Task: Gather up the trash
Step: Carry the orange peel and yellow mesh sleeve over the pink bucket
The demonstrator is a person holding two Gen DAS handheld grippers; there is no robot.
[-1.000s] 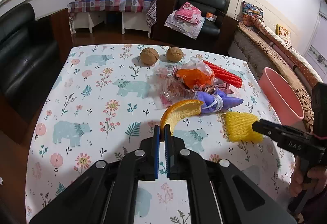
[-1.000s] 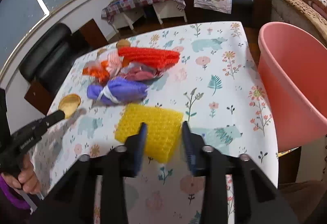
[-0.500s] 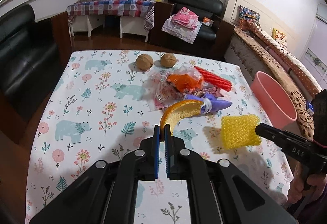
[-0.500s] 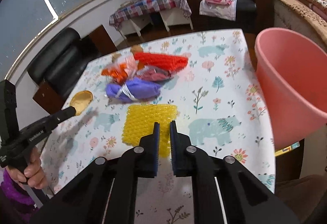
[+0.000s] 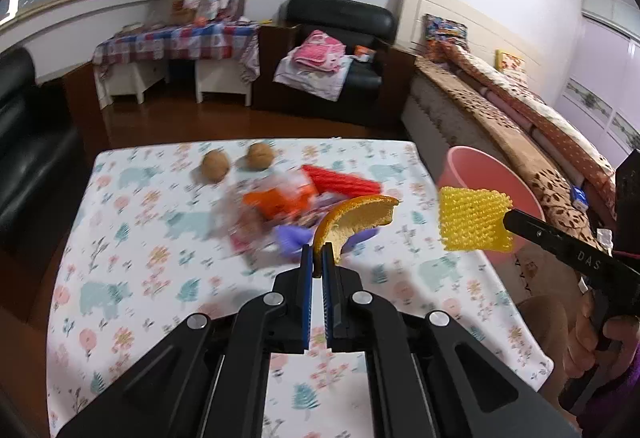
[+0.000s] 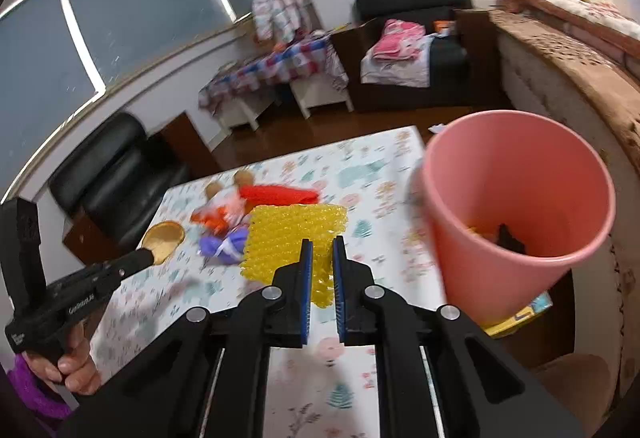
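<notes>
My left gripper (image 5: 317, 252) is shut on a curved orange peel (image 5: 352, 216), held up over the floral tablecloth (image 5: 132, 238). My right gripper (image 6: 319, 250) is shut on a yellow foam fruit net (image 6: 290, 234), lifted off the table. In the left wrist view that yellow net (image 5: 472, 218) hangs in the air in front of the pink bin (image 5: 464, 168). The right wrist view shows the pink bin (image 6: 492, 250) close on the right, with dark and orange scraps at its bottom, and the peel (image 6: 164, 236) on the left.
On the table remain a red foam net (image 5: 340, 182), an orange wrapper (image 5: 280, 204), clear plastic, a purple bag (image 5: 294, 238) and two walnuts (image 5: 216, 166). Black sofas, a checked side table and a patterned bed surround the table. A person's hands hold both tools.
The right gripper closed on the yellow net and lifted it toward the pink bin. The left gripper rose from the table with the orange peel. Both views now look from higher up.
</notes>
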